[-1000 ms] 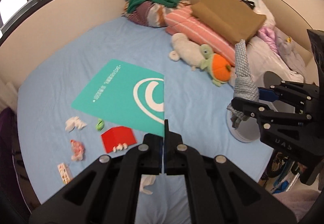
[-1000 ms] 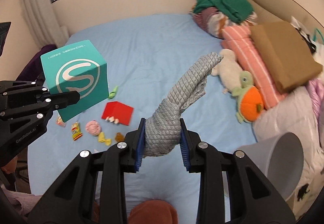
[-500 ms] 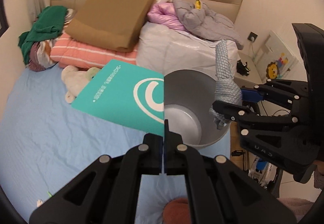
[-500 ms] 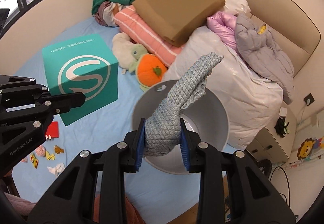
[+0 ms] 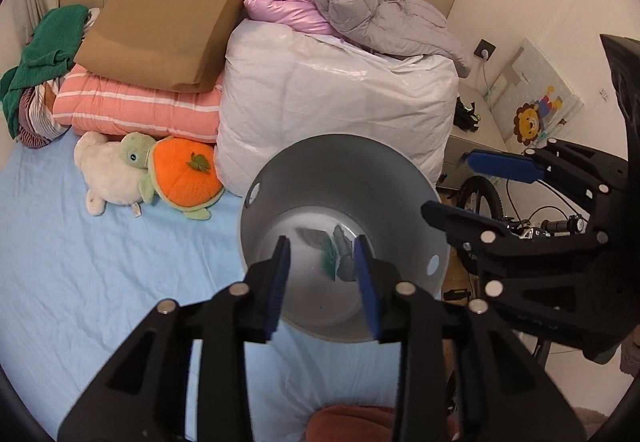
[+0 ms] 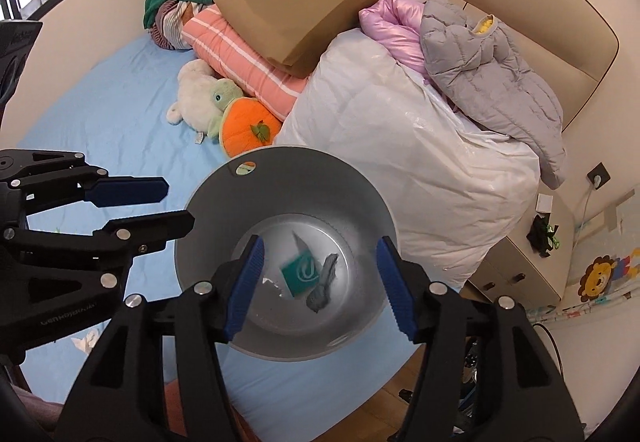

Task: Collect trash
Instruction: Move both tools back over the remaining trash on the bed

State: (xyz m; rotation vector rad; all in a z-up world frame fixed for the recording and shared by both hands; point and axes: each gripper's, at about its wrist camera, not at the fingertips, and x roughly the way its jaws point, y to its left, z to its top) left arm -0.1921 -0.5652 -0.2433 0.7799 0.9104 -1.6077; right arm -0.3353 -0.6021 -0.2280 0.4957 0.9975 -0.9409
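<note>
left tool [image 5: 322,248]: jaws just opened, nothing between them | right tool [image 6: 320,256]: jaws just opened wider, empty | grey bin [image 6: 208,218]: on the blue bed [image 6: 120,114], directly below both tools | teal box [image 6: 301,275] and grey cloth [image 6: 322,284]: inside bin, beneath the tools' tips, blurred

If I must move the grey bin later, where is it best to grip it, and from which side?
Probably the grey bin at its thin upper rim, from above, one finger inside and one outside. The wall is too wide to span, and the mouth is open upward. The rim holes mark easy places.
</note>
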